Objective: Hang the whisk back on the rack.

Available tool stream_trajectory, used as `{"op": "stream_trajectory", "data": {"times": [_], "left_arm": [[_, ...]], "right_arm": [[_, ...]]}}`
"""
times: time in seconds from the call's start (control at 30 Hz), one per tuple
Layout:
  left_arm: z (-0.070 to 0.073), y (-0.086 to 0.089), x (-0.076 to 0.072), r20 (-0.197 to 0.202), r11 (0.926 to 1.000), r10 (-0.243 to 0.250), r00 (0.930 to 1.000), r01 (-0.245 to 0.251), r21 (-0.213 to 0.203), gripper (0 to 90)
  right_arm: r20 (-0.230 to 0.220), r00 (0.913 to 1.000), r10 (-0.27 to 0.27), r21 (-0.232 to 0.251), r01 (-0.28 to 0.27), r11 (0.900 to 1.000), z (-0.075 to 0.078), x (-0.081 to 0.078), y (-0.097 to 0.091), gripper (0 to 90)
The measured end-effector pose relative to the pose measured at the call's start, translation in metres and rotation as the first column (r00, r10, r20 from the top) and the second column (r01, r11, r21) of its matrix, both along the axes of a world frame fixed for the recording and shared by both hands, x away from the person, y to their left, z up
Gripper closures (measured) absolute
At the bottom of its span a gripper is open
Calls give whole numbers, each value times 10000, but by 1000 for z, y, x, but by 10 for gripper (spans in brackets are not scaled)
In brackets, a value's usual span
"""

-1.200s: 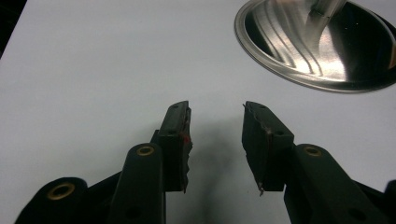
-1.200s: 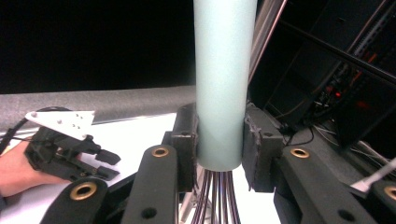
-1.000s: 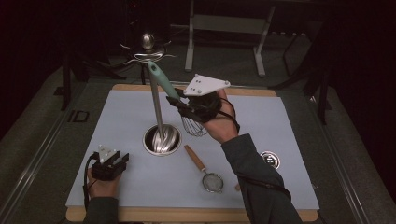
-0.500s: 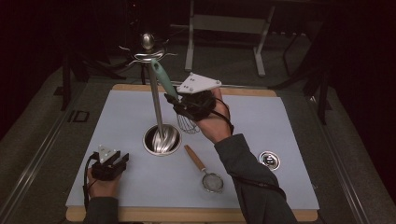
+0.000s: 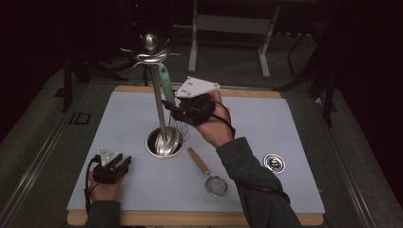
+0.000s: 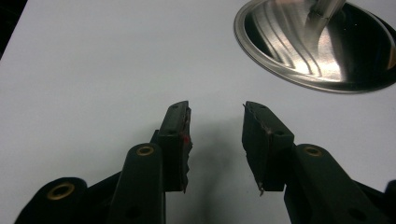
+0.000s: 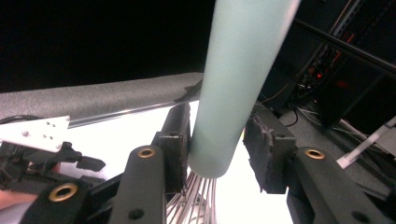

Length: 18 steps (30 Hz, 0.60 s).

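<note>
Lab-type recording station: a bare white table [image 5: 294,128] under dark surroundings, metal frame legs [image 5: 228,28] at upper centre, cabling and equipment racks [image 7: 336,70] behind.

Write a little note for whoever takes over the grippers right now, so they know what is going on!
Right gripper: jaws have just been opening around the whisk; its teal handle sits between them with a gap at one pad.
Left gripper: open, holding nothing, resting on the mat beside the stand's base.
Whisk: hanging upright along the stand's pole, wires down by the base.
Strainer: lying on the mat, untouched.
Done: whisk seems hung.
Left: draw the right gripper back; probably hang the strainer next.
</note>
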<state>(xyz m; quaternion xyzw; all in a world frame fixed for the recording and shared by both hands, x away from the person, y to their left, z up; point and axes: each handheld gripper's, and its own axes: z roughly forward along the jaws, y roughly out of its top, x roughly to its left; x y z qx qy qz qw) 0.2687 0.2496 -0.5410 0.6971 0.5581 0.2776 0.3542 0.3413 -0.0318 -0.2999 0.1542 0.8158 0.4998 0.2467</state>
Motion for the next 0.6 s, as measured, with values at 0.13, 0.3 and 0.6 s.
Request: {"op": "stream_trajectory", "data": {"times": [0.13,0.3,0.6], "left_arm": [[0,0,0,-7,10000,-17,10000,17,12,618],[0,0,0,-22,10000,-17,10000,17,24,617],[0,0,0,-25,10000,2,10000,-2,20,613]], "right_arm": [[-28,9998,179,58,-179,9998,4,-3,-2,572],[-422,9981,453,276,-442,9986,7,-3,-9,560],[-1142,9880,1044,251,-1022,9944,4,0,-18,579]]}}
